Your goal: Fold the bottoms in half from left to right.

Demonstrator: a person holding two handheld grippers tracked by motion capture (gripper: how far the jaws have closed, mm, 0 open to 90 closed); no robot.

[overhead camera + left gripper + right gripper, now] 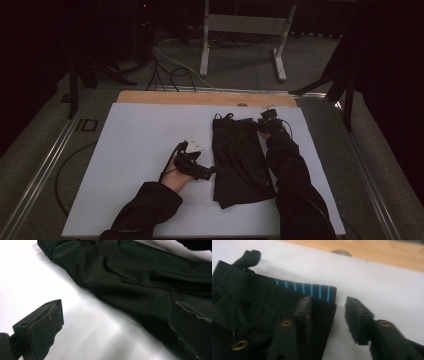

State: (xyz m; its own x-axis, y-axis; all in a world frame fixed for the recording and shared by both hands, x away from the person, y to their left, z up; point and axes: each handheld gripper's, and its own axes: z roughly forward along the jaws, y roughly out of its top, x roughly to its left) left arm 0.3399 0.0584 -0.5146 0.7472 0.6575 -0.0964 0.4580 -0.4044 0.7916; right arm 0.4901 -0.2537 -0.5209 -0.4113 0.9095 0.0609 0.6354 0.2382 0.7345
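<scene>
A black garment (pixel 237 160) lies folded lengthwise on the white board (pixel 140 135), its waistband at the far end. My left gripper (pixel 209 172) is at the garment's left edge, low on the board. In the left gripper view the left gripper (pixel 116 315) is open, one jaw over bare board and the other over the dark cloth (pixel 140 277). My right gripper (pixel 261 123) is at the far right corner. In the right gripper view the right gripper (pixel 329 307) is open, and the blue-striped waistband corner (pixel 312 291) reaches into the gap.
A strip of wooden tabletop (pixel 200 97) shows beyond the board's far edge. On the floor behind stand a white table frame (pixel 205 50) and loose cables (pixel 170 70). Metal rails (pixel 45 165) run along both sides of the table.
</scene>
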